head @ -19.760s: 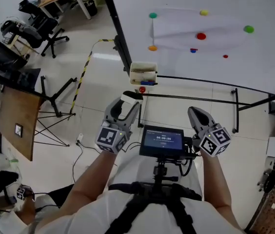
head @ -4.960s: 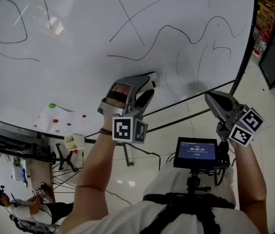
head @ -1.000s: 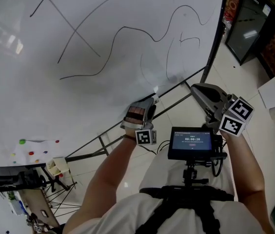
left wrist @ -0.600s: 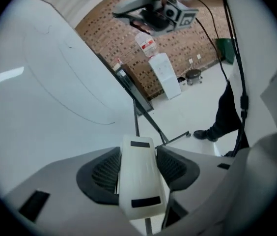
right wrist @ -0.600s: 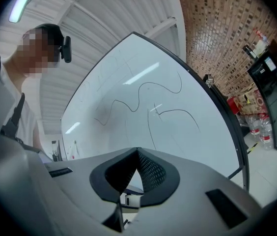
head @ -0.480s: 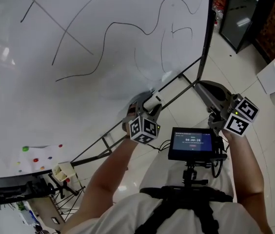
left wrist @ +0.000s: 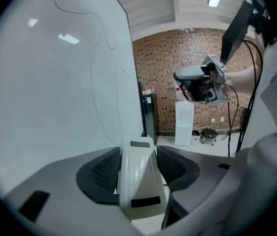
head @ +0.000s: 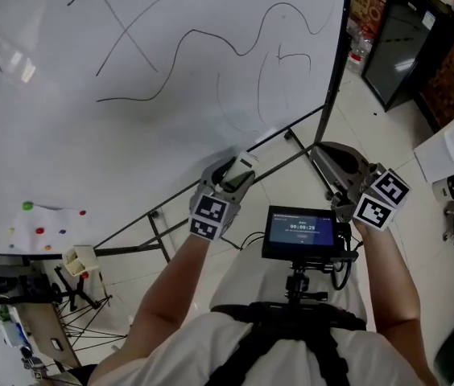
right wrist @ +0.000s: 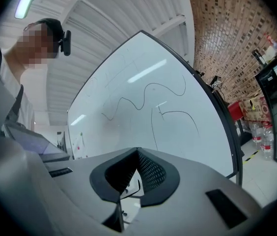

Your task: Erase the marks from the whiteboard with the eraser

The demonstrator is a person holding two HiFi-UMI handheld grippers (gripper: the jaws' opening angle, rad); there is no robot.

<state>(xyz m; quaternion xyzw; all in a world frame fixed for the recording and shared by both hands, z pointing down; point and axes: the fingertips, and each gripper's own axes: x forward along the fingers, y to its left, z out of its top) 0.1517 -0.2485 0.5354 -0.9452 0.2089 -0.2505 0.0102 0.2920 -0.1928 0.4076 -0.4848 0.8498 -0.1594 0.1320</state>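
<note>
In the head view, the left arm reaches forward with the forearm bare, and the left gripper (head: 230, 175) points up at the lower edge of the whiteboard (head: 130, 135), the white eraser (head: 243, 164) at its tip; the black marks (head: 211, 43) lie well beyond the jaws. The right gripper (head: 328, 158) is held back above a small screen (head: 299, 230). In the left gripper view, the 2 jaws are clamped on the eraser (left wrist: 137, 181), and the whiteboard (left wrist: 55, 92) stands just left of them. In the right gripper view, the right gripper (right wrist: 137, 156) has its jaws pressed together with nothing between them, and the whiteboard (right wrist: 143, 107) rises ahead of them.
</note>
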